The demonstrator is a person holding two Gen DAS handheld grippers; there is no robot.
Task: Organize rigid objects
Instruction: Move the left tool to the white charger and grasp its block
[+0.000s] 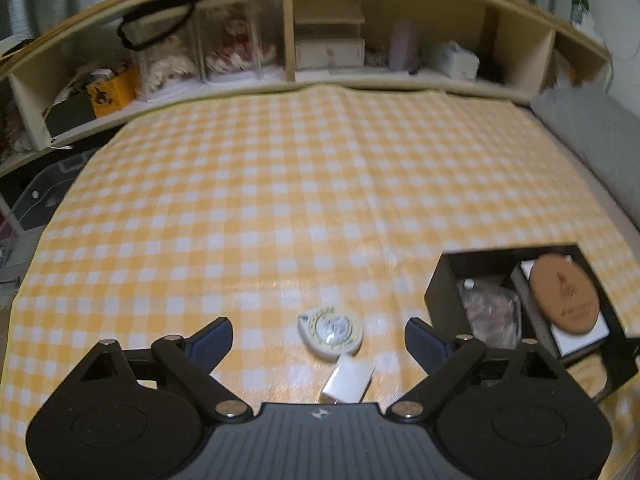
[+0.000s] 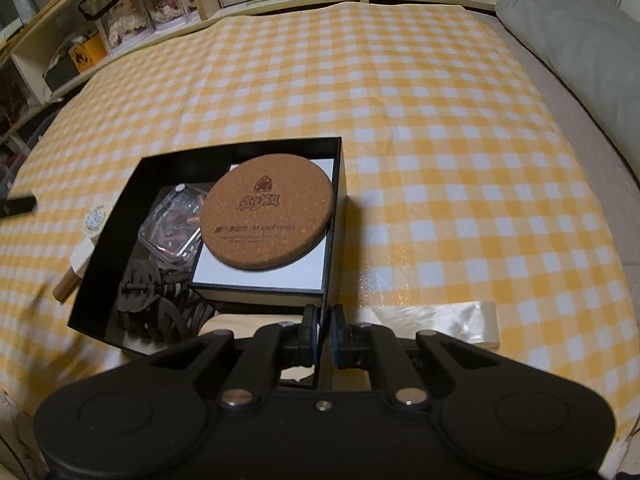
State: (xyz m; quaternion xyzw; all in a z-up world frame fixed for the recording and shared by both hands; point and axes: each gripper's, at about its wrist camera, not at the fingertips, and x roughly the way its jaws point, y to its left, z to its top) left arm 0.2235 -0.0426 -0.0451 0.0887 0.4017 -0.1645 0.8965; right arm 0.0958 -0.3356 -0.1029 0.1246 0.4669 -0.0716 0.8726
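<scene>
A black open box (image 2: 120,208) lies on the yellow checked cloth; it also shows at the right of the left wrist view (image 1: 444,276). In it are a round cork coaster (image 2: 266,210) on a white-topped box (image 2: 260,268), a clear plastic case (image 2: 170,226) and a dark wooden piece (image 2: 148,292). My right gripper (image 2: 325,334) is shut on the box's near wall. My left gripper (image 1: 320,338) is open and empty. Between its fingers lie a round white tape measure (image 1: 331,330) and a small white block (image 1: 348,378), left of the box.
A wooden shelf unit (image 1: 288,32) full of boxes and clear cases runs along the far edge of the cloth. A grey pillow (image 2: 580,44) lies at the right. A strip of glossy tape (image 2: 440,320) lies by my right gripper. A wooden stick (image 2: 66,284) lies left of the box.
</scene>
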